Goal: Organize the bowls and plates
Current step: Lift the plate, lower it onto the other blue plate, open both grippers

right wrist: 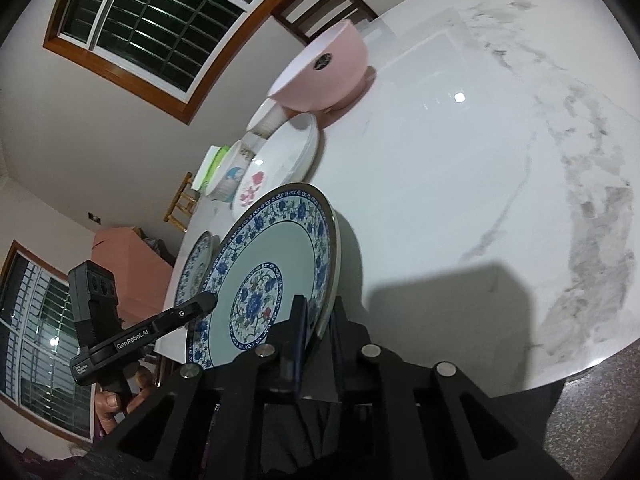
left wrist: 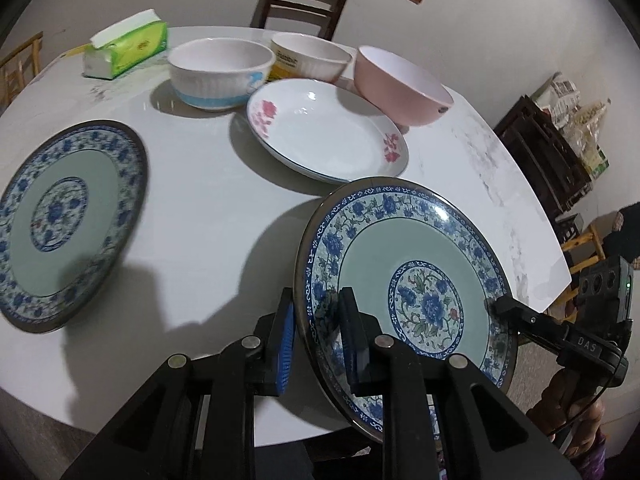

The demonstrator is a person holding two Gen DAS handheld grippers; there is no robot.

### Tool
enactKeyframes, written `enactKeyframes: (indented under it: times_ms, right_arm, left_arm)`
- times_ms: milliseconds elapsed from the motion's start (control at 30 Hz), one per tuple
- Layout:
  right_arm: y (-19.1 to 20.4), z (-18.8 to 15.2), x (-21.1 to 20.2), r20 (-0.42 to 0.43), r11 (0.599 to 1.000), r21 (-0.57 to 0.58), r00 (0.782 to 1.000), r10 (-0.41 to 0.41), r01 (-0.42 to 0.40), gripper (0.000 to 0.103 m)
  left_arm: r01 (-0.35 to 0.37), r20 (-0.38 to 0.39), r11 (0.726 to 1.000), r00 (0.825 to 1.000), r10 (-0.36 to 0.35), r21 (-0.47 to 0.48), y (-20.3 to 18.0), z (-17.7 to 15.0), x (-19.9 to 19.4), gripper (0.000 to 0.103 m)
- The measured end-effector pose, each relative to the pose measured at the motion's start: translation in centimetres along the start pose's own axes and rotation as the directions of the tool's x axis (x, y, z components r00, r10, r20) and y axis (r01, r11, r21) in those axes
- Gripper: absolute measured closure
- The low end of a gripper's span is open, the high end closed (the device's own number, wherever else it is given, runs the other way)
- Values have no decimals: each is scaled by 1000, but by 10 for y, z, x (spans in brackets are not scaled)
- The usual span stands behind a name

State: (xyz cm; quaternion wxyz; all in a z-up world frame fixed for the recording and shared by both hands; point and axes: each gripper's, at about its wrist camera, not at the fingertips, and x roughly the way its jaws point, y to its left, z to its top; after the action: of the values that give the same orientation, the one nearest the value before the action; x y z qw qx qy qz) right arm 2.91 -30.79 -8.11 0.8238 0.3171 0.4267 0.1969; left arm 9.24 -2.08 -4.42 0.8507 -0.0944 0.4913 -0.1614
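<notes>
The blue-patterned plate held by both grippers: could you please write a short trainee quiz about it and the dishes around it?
1. True or false: the held plate lies flat on the table.
2. How many bowls stand on the table?
A) one B) three C) five
3. Fill in: the left gripper and the right gripper each clamp the plate's ____.

Key:
1. False. It is tilted, raised off the marble top.
2. B: the white bowl with a blue band, the white bowl with yellow print, and the pink bowl.
3. Rim. The two grippers clamp it on opposite sides.
</notes>
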Motion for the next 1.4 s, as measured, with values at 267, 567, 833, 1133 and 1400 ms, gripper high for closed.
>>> enactKeyframes:
  times_ms: [267,567,833,1133,1400]
  right_arm:
    - [41,11,35,-61,998,-59,998,33,-36,91]
    - [117,32,107,-160,980,-171,985,71,-98,91]
    - [168,37,181,-253,966,-221,964,76,-134,91]
    - [196,42,238,-308,954,-276,951,30,-120,91]
    - [204,43,251,-303,945,-313,953,-3,-97,91]
  left_arm:
    - [-42,66,997,997,46,-64,31,5,-36,87]
    - [-105,124,973,983,132,-206,103,14,-76,87]
    - [-175,149,929,961,233,-327,170,18,-97,84]
    - [-216,111,887,953,283,-408,229,17,-83,84]
    - [-225,110,877,949,297,-423,243,22,-75,83]
